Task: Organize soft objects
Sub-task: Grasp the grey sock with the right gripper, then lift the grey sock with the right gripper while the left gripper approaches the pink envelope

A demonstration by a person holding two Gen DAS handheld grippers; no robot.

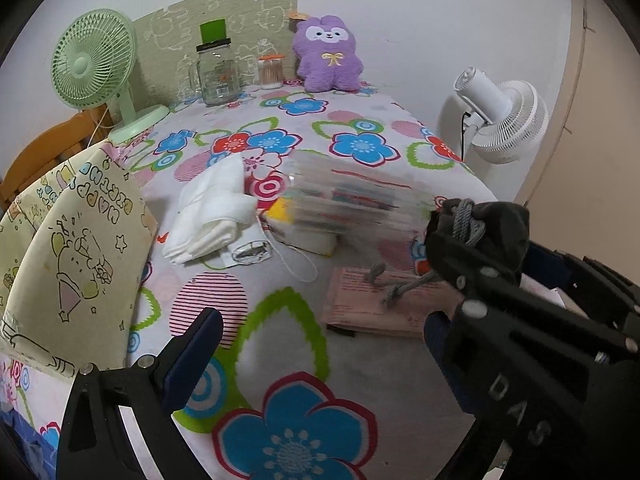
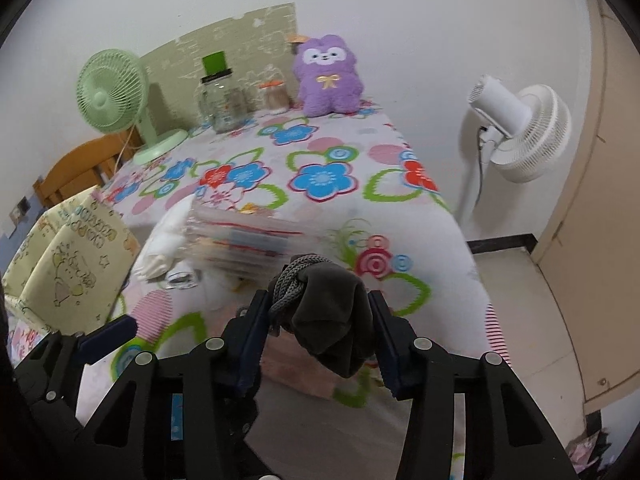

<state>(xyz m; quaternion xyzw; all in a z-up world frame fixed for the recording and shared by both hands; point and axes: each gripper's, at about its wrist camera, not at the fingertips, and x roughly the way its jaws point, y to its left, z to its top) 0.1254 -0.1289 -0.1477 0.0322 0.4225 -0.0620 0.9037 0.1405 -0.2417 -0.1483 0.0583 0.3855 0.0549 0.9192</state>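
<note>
A dark grey drawstring pouch point(image 2: 332, 320) with a grey knotted cord is pinched between the blue pads of my right gripper point(image 2: 320, 320), which is shut on it just above the flowered bed. In the left wrist view the same pouch point(image 1: 500, 224) sits at the right, its cord end trailing over a pink paper packet point(image 1: 372, 308). My left gripper point(image 1: 320, 336) is open with nothing between its fingers, and its left finger point(image 1: 200, 340) hovers over the bedcover. A folded white cloth point(image 1: 212, 216) lies mid-bed. A purple plush point(image 1: 326, 54) sits against the far wall.
A cream printed fabric bag point(image 1: 76, 248) stands open at the left edge. A blurred clear pack point(image 1: 352, 200) lies beside the white cloth. At the back stand a green fan point(image 1: 94, 60), a glass jar point(image 1: 218, 76) and a swab jar point(image 1: 270, 70). A white fan point(image 1: 504, 120) stands off the bed's right side.
</note>
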